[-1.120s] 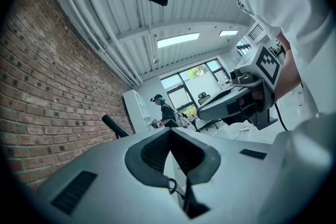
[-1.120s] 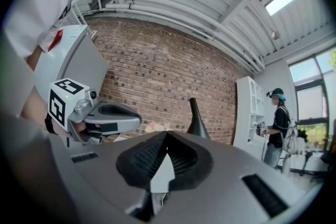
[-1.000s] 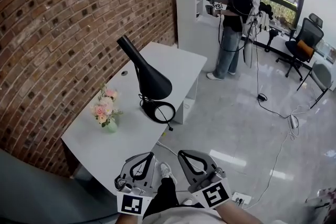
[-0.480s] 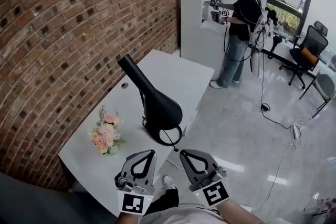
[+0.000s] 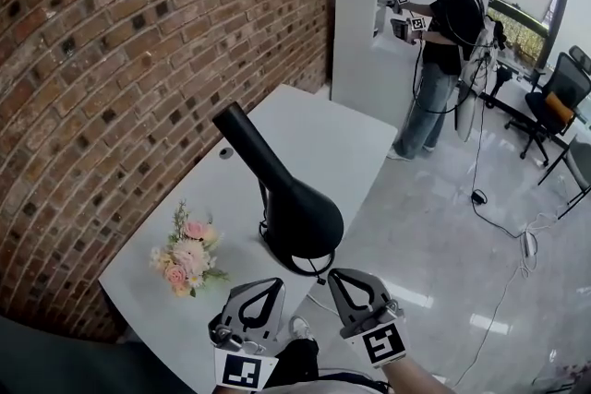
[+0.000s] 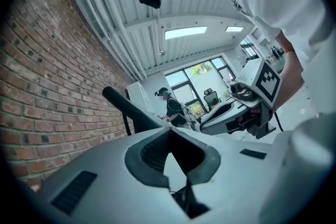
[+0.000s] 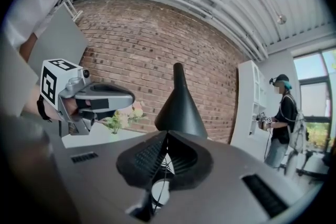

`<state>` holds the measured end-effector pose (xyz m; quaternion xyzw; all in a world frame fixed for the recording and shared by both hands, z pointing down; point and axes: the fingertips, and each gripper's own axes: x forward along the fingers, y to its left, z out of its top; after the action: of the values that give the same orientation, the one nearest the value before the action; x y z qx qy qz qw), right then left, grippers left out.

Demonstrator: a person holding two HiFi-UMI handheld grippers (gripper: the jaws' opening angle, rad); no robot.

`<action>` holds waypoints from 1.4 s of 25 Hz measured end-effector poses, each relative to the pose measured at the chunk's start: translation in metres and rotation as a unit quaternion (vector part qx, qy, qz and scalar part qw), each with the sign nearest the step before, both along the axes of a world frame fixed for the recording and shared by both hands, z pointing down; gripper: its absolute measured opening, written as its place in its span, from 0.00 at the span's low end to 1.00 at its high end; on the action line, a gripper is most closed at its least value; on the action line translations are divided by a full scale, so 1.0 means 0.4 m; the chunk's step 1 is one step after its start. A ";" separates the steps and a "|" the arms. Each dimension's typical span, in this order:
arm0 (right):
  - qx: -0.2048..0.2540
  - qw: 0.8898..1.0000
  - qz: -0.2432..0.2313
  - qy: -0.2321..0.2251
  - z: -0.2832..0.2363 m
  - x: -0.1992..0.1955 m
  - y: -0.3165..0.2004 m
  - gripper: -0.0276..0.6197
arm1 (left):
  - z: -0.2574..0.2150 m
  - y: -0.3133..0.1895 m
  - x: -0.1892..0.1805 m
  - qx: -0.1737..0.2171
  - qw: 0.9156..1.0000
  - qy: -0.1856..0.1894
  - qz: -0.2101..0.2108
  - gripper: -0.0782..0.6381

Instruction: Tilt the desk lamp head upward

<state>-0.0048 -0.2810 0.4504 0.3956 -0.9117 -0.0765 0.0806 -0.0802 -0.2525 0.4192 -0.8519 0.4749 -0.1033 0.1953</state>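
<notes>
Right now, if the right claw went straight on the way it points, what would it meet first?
Most likely the desk lamp head, the black cone dead ahead of the right claw; nothing shows between, though depth is unclear.

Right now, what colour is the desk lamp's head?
The lamp head is black, clearest in the head view.

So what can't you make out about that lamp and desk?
Lamp base: head view, mostly under its shade.
Bulb: every view, the shade's opening faces away.
Flowers vase: head view, covered by blooms.
Desk near end: head view, behind left gripper.
</notes>
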 end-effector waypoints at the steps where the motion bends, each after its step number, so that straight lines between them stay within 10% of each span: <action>1: -0.002 1.000 0.000 -0.001 0.014 -0.005 -0.009 0.07 | 0.014 -0.011 -0.005 -0.002 1.000 0.002 -0.001 0.12; 24: 0.010 1.000 0.009 -0.017 0.176 -0.039 -0.177 0.07 | 0.152 -0.136 -0.041 0.008 1.000 -0.002 -0.007 0.12; 30: 0.074 0.997 0.006 0.003 0.109 -0.054 -0.175 0.07 | 0.143 -0.141 -0.040 0.012 1.000 0.007 -0.004 0.12; 35: 0.032 0.998 0.028 -0.036 0.105 -0.043 -0.178 0.07 | 0.144 -0.138 -0.037 0.005 1.000 0.003 -0.001 0.12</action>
<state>-0.0218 -0.3521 0.4923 0.4260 -0.8996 -0.0886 0.0371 -0.0949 -0.3076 0.4767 -0.8508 0.4769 -0.0983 0.1975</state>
